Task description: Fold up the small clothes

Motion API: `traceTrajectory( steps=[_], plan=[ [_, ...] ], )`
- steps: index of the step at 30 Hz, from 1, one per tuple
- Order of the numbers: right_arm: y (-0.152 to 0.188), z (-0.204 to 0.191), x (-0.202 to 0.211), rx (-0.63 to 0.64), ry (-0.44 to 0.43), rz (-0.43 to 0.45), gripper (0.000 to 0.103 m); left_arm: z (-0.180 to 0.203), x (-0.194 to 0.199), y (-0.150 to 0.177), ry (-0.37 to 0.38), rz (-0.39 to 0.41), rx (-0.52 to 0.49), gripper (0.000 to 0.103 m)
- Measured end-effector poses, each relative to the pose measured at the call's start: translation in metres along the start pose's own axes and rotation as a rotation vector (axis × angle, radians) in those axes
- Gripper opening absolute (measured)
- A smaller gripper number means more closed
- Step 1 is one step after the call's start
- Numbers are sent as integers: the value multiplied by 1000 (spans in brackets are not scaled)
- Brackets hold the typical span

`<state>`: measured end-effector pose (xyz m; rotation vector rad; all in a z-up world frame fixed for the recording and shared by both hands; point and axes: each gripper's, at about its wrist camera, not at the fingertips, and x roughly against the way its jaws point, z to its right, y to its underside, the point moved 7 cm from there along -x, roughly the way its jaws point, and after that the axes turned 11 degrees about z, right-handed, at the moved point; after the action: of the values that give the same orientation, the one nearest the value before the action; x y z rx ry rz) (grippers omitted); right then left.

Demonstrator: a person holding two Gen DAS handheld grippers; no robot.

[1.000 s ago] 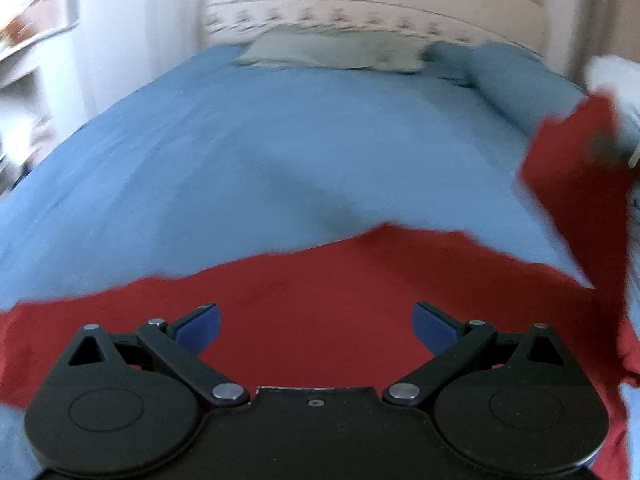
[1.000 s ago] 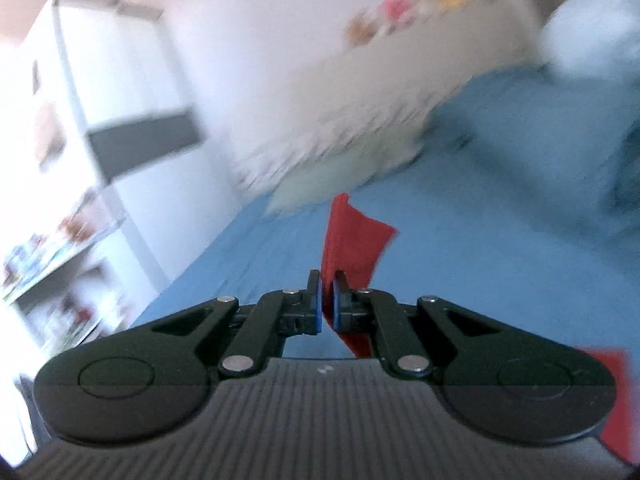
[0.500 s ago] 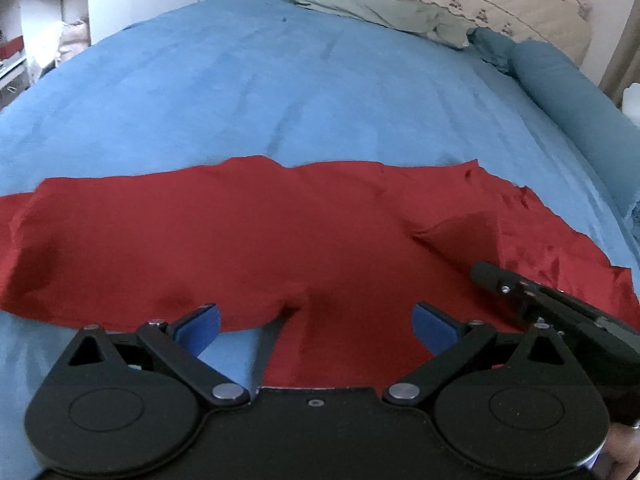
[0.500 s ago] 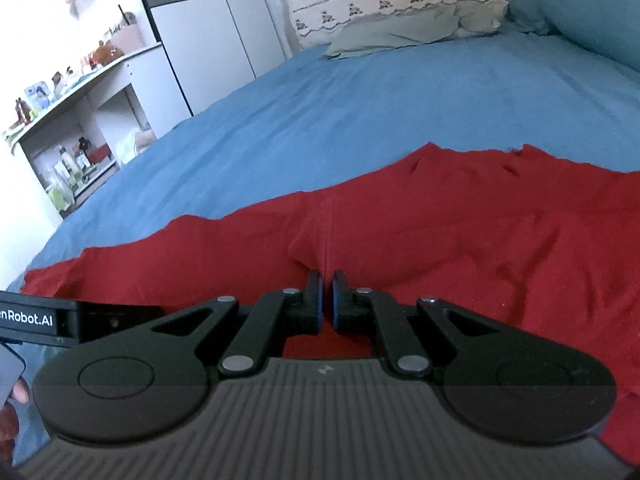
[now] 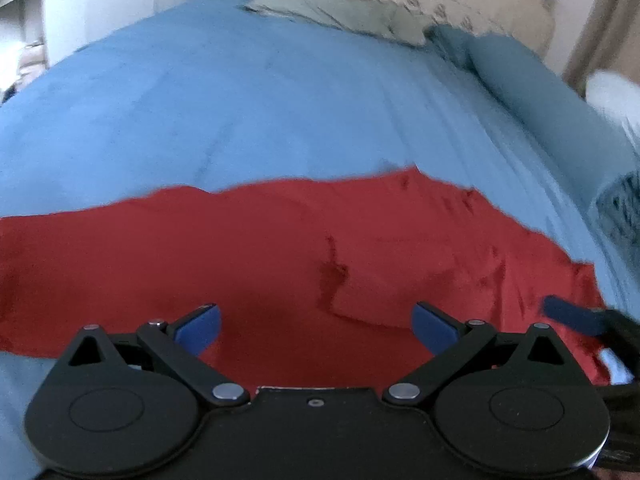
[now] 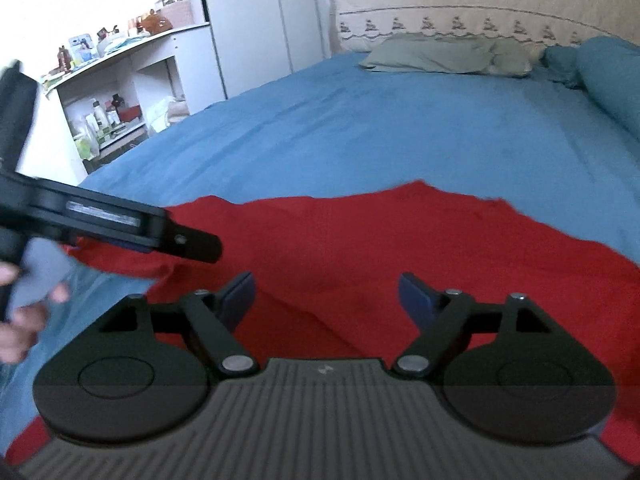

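Hovering both tools over the wide red cloth garment, which is lying spread across the blue bedcover. My left gripper is standing open and empty, and my right gripper too. I'm lining up a clean edge pinch, aiming to be lifting evenly without bunching the fabric.

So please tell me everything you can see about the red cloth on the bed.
The red fabric garment looks thin, soft and matte. It lies spread out and mostly flat on the blue bedsheet, with light wrinkles, a folded-over flap and an uneven far edge. The open left claw and open right claw are over it, neither gripping it.
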<state>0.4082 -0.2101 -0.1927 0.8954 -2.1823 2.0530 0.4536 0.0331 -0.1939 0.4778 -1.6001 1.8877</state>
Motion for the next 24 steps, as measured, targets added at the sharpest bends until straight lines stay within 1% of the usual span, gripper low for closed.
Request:
traceTrajectory(
  steps=[2,3,4,6,9,11,13,15,18,20,21,23,24],
  plan=[
    [5,14,22,-14,30,2,100,11,-14,9,-7,-4,-19,96],
    [9,19,32,-22,39,0,100,14,-22,13,-10,-7,-18,89],
    [13,25,39,-29,51,-5,100,17,-30,16,-8,-6,-6,80],
    [21,34,52,-43,78,-15,100,19,-43,19,-10,0,25,69],
    [38,50,68,-88,104,-24,100,22,-51,17,-50,69,17,66],
    [48,60,74,-116,111,-34,100,24,-53,16,-68,92,8,66],
    [55,68,79,-130,123,-37,100,26,-54,17,-59,95,7,65],
    [58,74,81,-150,131,-32,100,27,-52,18,-65,106,0,63],
    [59,79,83,-176,132,-26,100,27,-51,20,-63,117,-8,60],
    [61,79,84,-180,132,-22,100,28,-54,22,-55,110,-9,59],
    [59,77,83,-178,131,-23,100,28,-54,23,-55,114,-16,56],
    [59,75,83,-174,130,-21,100,29,-53,25,-44,116,-37,40],
    [59,75,83,-173,129,-23,100,31,-53,25,-45,116,-48,29]
  ],
)
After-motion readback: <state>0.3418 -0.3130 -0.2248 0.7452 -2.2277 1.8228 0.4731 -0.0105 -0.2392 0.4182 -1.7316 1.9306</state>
